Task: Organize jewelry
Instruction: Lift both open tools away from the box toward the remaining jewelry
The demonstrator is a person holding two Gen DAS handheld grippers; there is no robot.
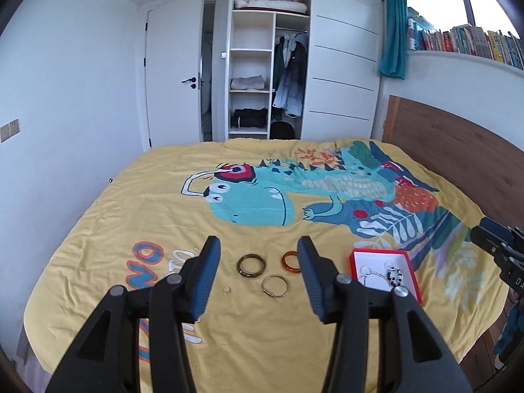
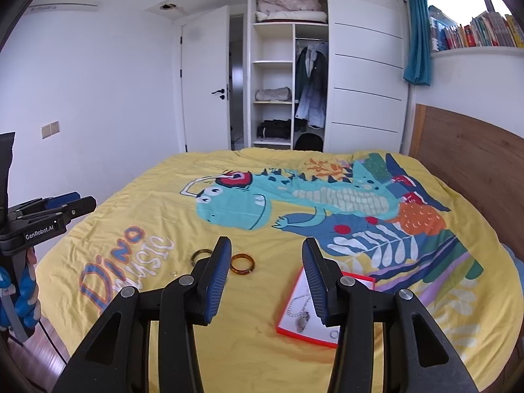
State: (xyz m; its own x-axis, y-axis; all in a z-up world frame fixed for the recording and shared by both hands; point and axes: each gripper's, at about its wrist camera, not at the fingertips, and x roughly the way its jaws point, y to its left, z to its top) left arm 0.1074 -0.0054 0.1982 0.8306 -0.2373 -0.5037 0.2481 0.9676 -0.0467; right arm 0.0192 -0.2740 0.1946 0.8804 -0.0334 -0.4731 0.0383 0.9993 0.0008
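On the yellow dinosaur bedspread (image 1: 163, 216) lie a dark brown bangle (image 1: 251, 263), an amber bangle (image 1: 291, 262), a thin metal hoop (image 1: 275, 285) and a tiny clear ring (image 1: 226, 290). A red-rimmed white tray (image 1: 383, 273) to their right holds a chain and beaded pieces. My left gripper (image 1: 258, 245) hovers open above the bangles, nothing between its fingers. In the right wrist view my right gripper (image 2: 266, 247) is open and empty above the tray (image 2: 296, 314), with the amber bangle (image 2: 242, 264) and dark bangle (image 2: 200, 256) to its left. The chain (image 2: 299, 306) lies in the tray.
A wooden headboard (image 1: 458, 150) borders the bed on the right. Behind the bed stand a white door (image 1: 173, 78) and an open wardrobe (image 1: 268, 65) with clothes. A shelf of books (image 1: 475, 42) runs under the window. The left gripper's body (image 2: 46, 219) shows at the left edge.
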